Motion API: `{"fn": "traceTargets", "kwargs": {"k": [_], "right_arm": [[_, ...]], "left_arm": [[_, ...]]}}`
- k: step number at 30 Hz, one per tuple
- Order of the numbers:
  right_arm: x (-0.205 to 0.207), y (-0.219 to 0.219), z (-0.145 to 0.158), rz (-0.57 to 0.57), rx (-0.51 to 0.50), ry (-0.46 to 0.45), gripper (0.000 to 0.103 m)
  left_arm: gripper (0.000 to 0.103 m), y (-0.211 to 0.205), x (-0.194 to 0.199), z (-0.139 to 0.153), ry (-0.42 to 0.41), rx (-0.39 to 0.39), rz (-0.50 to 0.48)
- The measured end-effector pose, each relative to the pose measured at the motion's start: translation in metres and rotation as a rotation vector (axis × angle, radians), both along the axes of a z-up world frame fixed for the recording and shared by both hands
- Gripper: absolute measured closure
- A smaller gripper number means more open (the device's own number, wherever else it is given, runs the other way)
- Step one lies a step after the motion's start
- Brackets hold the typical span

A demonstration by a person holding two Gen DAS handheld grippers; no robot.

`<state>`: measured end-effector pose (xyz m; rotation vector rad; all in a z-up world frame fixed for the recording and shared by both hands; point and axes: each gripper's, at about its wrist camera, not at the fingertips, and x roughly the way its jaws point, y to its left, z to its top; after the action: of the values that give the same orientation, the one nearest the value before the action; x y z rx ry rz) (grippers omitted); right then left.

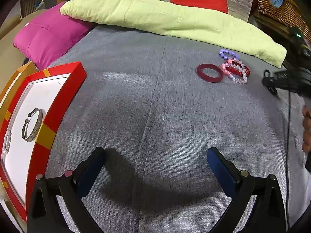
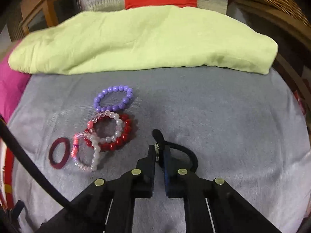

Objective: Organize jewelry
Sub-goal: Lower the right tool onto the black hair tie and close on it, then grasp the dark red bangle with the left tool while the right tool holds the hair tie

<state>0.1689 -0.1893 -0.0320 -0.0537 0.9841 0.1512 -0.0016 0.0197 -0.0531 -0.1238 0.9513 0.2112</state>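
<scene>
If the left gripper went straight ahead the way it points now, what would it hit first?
The open left gripper has only bare grey bedcover ahead, so probably nothing before the green quilt at the far edge. The bracelets lie off to its right. Depth is uncertain.

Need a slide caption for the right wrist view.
Right gripper shut on a black cord bracelet, beside beaded bracelets on grey fabric.

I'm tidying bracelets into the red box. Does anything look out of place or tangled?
Yes: the pink-white bead bracelets lie overlapping the red bead bracelet in a heap, likely to snag. The right tongs grip a black cord bracelet.
</scene>
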Motion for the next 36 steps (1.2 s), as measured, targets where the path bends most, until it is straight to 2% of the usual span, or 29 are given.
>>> {"fn": "traceTargets", "kwargs": {"k": [4,8,10,13,17,19,21,22,23,24,25,26,27,31,36], "right_arm": [[-0.037,-0.02,0.003,0.002,0.05,-0.028,0.095],[-0.072,-0.032,0.001,0.01,0.086,-0.049,0.095],[-0.077,-0.032,0.004,0.029,0.113,-0.051,0.095],[-0.078,-0.026,0.011,0.061,0.134,-0.078,0.095],[-0.078,-0.028,0.015,0.077,0.186,-0.081,0.095],[-0.074,-0.035,0.016,0.061,0.22,-0.081,0.095],[-0.069,-0.04,0.018,0.049,0.248,-0.078,0.095],[-0.067,-0.043,0.019,0.045,0.259,-0.078,0.095],[-0.066,-0.044,0.019,0.042,0.266,-0.078,0.095],[-0.064,-0.046,0.02,0.038,0.276,-0.077,0.095],[-0.063,-0.048,0.02,0.035,0.286,-0.075,0.095],[-0.062,-0.05,0.02,0.032,0.293,-0.074,0.095],[-0.061,-0.052,0.021,0.03,0.302,-0.074,0.095],[-0.063,-0.053,0.026,0.033,0.322,-0.085,0.095],[-0.069,-0.052,0.028,0.04,0.324,-0.095,0.095]], "left_arm": [[0.0,-0.001,-0.003,0.004,-0.021,-0.02,-0.018],[0.0,-0.006,-0.002,0.015,-0.065,-0.001,-0.033],[0.0,-0.006,0.004,0.024,-0.085,-0.008,-0.037],[0.0,-0.007,0.027,0.036,-0.09,-0.032,-0.049],[0.002,-0.017,0.075,0.043,-0.051,-0.074,-0.07],[0.01,-0.026,0.1,0.043,-0.033,-0.068,-0.071],[0.035,-0.031,0.12,0.037,-0.006,-0.062,-0.048],[0.043,-0.033,0.131,0.03,0.025,-0.061,-0.04],[0.064,-0.032,0.14,0.021,0.068,-0.076,-0.033],[0.067,-0.029,0.145,0.011,0.099,-0.103,-0.023],[0.073,-0.029,0.144,0.013,0.072,-0.09,-0.018],[0.091,-0.034,0.142,0.015,0.077,-0.063,-0.038],[0.097,-0.036,0.138,0.018,0.071,-0.06,-0.056],[0.097,-0.044,0.099,0.032,0.012,-0.02,-0.108],[0.097,-0.037,0.055,0.04,-0.013,-0.039,-0.107]]}}
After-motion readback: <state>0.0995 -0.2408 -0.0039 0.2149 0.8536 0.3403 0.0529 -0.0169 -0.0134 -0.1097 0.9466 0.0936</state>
